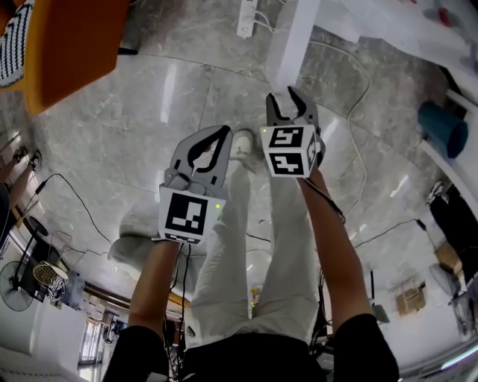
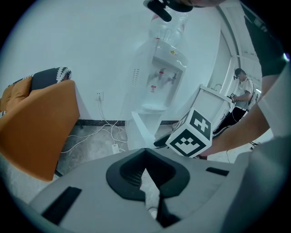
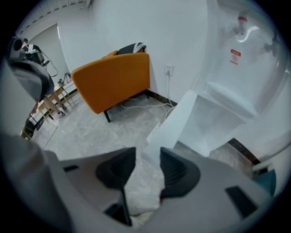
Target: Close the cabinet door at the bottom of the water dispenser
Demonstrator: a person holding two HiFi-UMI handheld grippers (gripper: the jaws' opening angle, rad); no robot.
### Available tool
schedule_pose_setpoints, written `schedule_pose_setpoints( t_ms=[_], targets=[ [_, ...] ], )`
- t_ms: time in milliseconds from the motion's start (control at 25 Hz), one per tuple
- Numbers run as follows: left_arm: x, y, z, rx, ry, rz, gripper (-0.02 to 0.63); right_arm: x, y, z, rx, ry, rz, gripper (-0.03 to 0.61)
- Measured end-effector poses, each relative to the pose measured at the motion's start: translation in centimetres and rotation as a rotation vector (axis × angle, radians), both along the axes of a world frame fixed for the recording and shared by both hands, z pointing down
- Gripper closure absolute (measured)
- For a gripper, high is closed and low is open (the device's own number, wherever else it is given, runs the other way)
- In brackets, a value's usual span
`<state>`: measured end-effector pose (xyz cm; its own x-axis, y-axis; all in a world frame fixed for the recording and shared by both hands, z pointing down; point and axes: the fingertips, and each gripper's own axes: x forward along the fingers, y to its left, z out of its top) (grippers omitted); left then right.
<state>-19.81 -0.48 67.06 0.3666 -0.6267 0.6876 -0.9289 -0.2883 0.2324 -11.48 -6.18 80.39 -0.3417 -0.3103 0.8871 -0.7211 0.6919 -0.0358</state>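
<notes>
1. The grey marbled floor [image 1: 149, 112] fills the head view, with the person's light-trousered legs [image 1: 246, 261] standing on it.
2. The white water dispenser [image 3: 245, 54] stands against the wall. Its taps are up top and its bottom cabinet is open, showing a pale interior.
3. An orange armchair [image 3: 113, 79] sits near the same wall, well apart from the dispenser, with cables running along the floor between them.
4. The cabinet door [image 3: 175, 123] is not closed. It swings out from the dispenser's base toward the person, its free edge nearest the right gripper.
5. The right gripper [image 3: 148, 154] points steeply down at that door with its jaws spread wide. The door's near edge shows in the gap between them, and the pads do not press on it. Whether either jaw touches it I cannot tell.
6. The left gripper [image 2: 145, 152] hangs beside it, a little further back, with its jaw tips meeting and nothing between them.
7. A white power strip [image 1: 246, 19] lies on the floor by the wall.
</notes>
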Motion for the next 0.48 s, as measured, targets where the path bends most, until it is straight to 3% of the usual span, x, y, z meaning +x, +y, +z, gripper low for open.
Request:
schedule_pose_setpoints(
  t_ms=[480],
  targets=[
    [2.1,-1.4,-0.5,0.027,0.016,0.043,0.607,2.0,-0.6,0.0,0.020,0.060,0.001,0.402]
  ],
)
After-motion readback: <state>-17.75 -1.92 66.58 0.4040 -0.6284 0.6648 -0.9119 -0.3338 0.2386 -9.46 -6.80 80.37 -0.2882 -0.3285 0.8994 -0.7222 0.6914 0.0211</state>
